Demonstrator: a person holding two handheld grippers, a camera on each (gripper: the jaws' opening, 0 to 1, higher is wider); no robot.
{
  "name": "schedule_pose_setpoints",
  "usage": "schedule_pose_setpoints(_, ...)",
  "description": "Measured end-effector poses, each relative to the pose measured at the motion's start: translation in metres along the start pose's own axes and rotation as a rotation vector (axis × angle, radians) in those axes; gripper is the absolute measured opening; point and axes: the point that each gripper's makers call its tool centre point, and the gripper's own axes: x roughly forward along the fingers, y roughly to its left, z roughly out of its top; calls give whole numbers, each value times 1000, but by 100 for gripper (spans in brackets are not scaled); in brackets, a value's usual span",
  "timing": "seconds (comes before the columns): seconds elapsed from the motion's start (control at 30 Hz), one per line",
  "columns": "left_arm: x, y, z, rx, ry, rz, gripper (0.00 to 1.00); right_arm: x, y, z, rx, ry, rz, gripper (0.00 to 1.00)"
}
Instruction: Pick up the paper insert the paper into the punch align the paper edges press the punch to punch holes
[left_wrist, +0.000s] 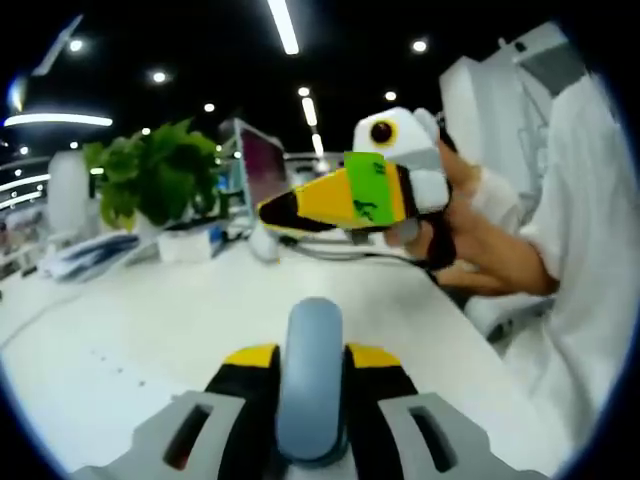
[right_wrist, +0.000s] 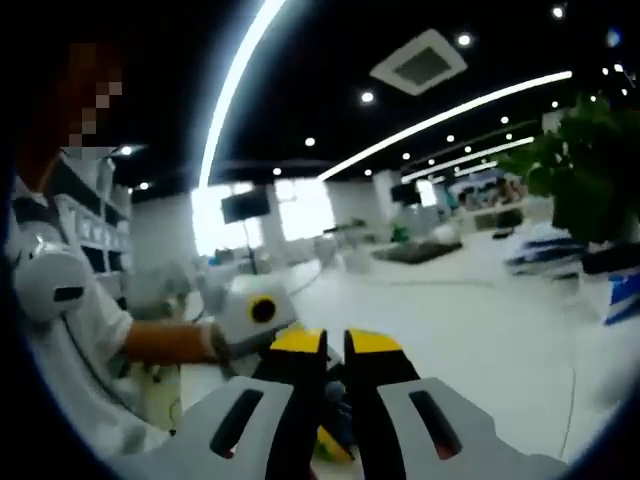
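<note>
In the left gripper view my left gripper (left_wrist: 311, 356) has its yellow-tipped jaws closed against both sides of a blue-grey rounded bar (left_wrist: 310, 385), which looks like the punch's handle. It stands low over the white table (left_wrist: 150, 330). Above and beyond it, a hand (left_wrist: 480, 235) holds my right gripper (left_wrist: 268, 212) in the air, pointing left with its jaws together. In the right gripper view my right gripper (right_wrist: 335, 342) is shut, with nothing between its tips. No sheet of paper can be made out on the white tabletop.
A green potted plant (left_wrist: 160, 180) and a raised screen (left_wrist: 262, 165) stand at the table's far side, with a stack of papers (left_wrist: 90, 250) to the left. A person in white (left_wrist: 590, 250) sits at the right edge. A thin cable (right_wrist: 575, 385) crosses the table.
</note>
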Motion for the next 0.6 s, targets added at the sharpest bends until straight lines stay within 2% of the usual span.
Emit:
schedule_pose_setpoints(0.03, 0, 0, 0, 0, 0, 0, 27, 4, 1, -1, -27, 6, -13, 5)
schedule_pose_setpoints(0.07, 0, 0, 0, 0, 0, 0, 27, 7, 3, -7, -13, 33, -21, 5)
schedule_pose_setpoints(0.1, 0, 0, 0, 1, 0, -1, 27, 10, 8, -12, -32, 63, 5, 5)
schedule_pose_setpoints(0.23, 1, -1, 0, 3, 0, -1, 27, 16, 19, -12, -96, 58, 35, 5)
schedule_pose_setpoints(0.33, 1, -1, -1, 4, 1, -2, 27, 17, 9, -28, -111, 138, -6, 4)
schedule_pose_setpoints(0.37, 1, -1, -1, 4, 1, -2, 27, 17, 6, -29, -93, 129, -27, 4)
schedule_pose_setpoints(0.4, 1, -1, -1, 4, 1, -3, 27, 20, 6, -29, -72, 120, -12, 4)
schedule_pose_setpoints(0.5, 1, -1, -1, 7, 2, -4, 27, 16, 6, -30, -78, 117, -8, 4)
schedule_pose_setpoints(0.6, 2, 0, 0, 9, -1, -3, 26, 18, -3, -34, -82, 124, -46, 4)
